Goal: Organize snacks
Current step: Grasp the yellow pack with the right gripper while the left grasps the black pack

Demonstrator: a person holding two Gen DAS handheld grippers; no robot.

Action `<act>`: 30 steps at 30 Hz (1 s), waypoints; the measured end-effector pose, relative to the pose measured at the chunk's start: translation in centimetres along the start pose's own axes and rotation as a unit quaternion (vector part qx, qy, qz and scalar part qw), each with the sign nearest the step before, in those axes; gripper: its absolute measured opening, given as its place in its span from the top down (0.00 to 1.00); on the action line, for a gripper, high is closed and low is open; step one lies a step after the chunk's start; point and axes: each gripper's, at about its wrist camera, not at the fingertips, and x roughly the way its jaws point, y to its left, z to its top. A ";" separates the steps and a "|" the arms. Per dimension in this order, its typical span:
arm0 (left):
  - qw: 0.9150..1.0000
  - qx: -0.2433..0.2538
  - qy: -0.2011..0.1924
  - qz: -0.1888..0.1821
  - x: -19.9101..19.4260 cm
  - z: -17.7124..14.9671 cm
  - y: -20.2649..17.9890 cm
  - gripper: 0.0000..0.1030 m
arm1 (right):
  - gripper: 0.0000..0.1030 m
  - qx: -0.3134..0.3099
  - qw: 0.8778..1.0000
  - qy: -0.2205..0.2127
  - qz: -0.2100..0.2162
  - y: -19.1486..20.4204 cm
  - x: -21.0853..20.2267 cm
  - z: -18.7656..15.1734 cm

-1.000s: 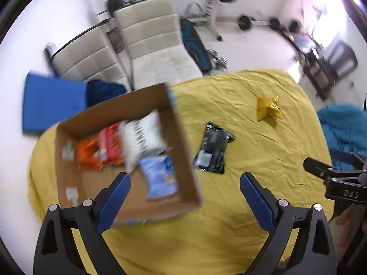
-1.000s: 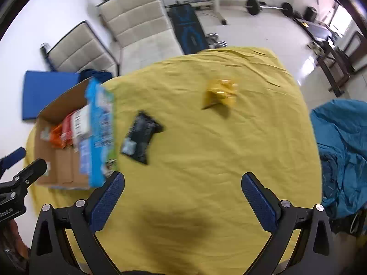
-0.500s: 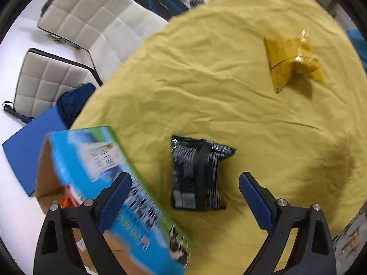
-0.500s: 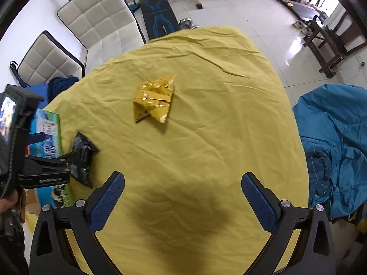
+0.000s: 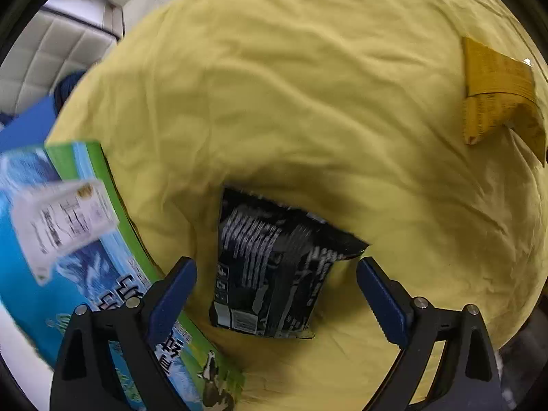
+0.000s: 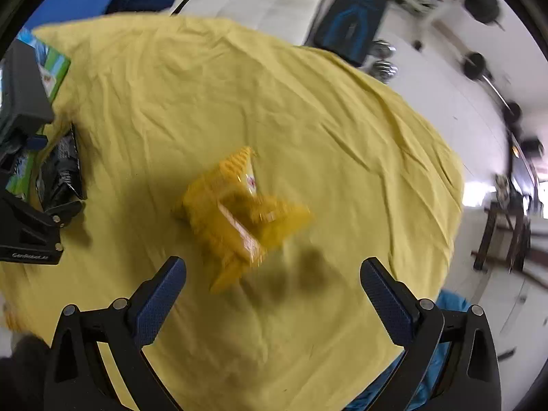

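Left gripper (image 5: 275,284): jaws spread wide, empty, straddling the black snack packet (image 5: 274,270) lying flat on the yellow-covered bench (image 5: 291,102), just beside the blue-green printed side of the box (image 5: 68,246). Right gripper (image 6: 272,286): jaws likewise apart and empty, poised over the crumpled yellow snack packet (image 6: 239,215) near the bench's middle. Likely faults: jaws pinching loose cloth along with the thin black packet, or the slick, puffy yellow wrapper squirting sideways as they close; both views are motion-blurred
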 end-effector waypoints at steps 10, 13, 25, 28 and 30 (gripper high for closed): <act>0.998 -0.035 0.013 -0.049 2.0 -1.0 0.5 0.38 | 0.24 -0.079 0.994 0.071 -0.009 1.7 4.3 5.2; 0.996 -0.053 0.003 -0.066 1.6 -1.6 0.7 0.46 | 0.29 -0.063 0.995 0.073 -0.004 1.5 4.7 5.4; 0.986 -0.117 -0.045 -0.106 2.2 -7.4 -1.8 0.47 | 0.36 0.261 0.958 0.040 0.112 -2.9 4.2 -4.0; 0.985 -0.121 -0.047 -0.115 2.7 -9.2 -2.6 0.47 | 0.36 0.325 0.935 0.028 0.139 -1.9 4.4 -8.3; 0.986 -0.116 -0.049 -0.109 3.0 -9.9 -3.1 0.47 | 0.36 0.350 0.925 0.026 0.147 -1.1 5.0 -10.4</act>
